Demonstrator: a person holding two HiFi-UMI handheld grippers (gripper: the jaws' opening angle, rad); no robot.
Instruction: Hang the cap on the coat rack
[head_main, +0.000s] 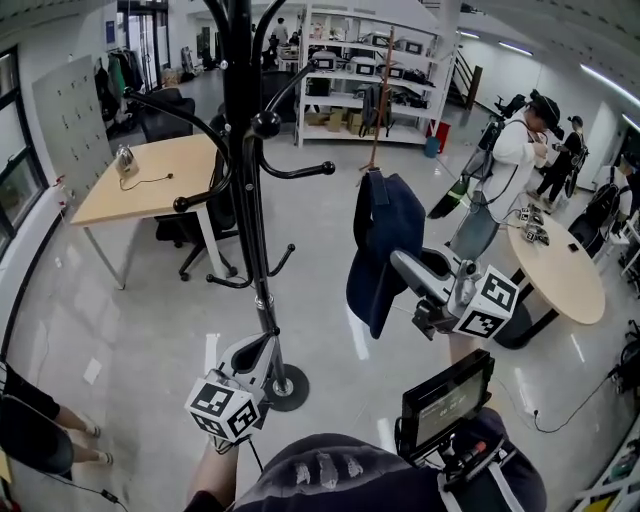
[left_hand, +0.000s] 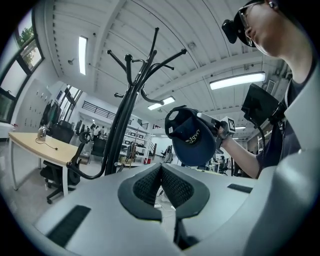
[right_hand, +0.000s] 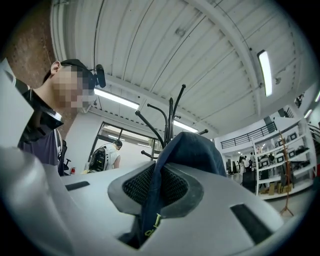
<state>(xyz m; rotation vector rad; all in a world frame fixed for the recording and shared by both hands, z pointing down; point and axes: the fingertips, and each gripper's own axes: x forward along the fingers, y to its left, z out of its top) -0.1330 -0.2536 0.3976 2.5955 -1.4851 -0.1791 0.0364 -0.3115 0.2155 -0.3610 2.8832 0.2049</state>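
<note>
A navy cap (head_main: 385, 240) hangs by its edge from my right gripper (head_main: 397, 260), out to the right of the black coat rack (head_main: 245, 150) and apart from it. In the right gripper view the cap's fabric (right_hand: 192, 152) is pinched between the pads (right_hand: 135, 187), with the rack's hooks (right_hand: 170, 120) behind it. My left gripper (head_main: 266, 342) is low by the rack's pole, jaws together and nothing in them. The left gripper view shows its pads (left_hand: 172, 186) meeting, the rack (left_hand: 131, 105) at left, and the cap (left_hand: 192, 137) held up at centre right.
A wooden desk (head_main: 150, 175) and a black office chair (head_main: 200, 225) stand left of the rack. A round table (head_main: 560, 270) and people (head_main: 505, 170) are at right, shelving (head_main: 370, 70) at the back. Someone's legs (head_main: 40, 430) show at lower left.
</note>
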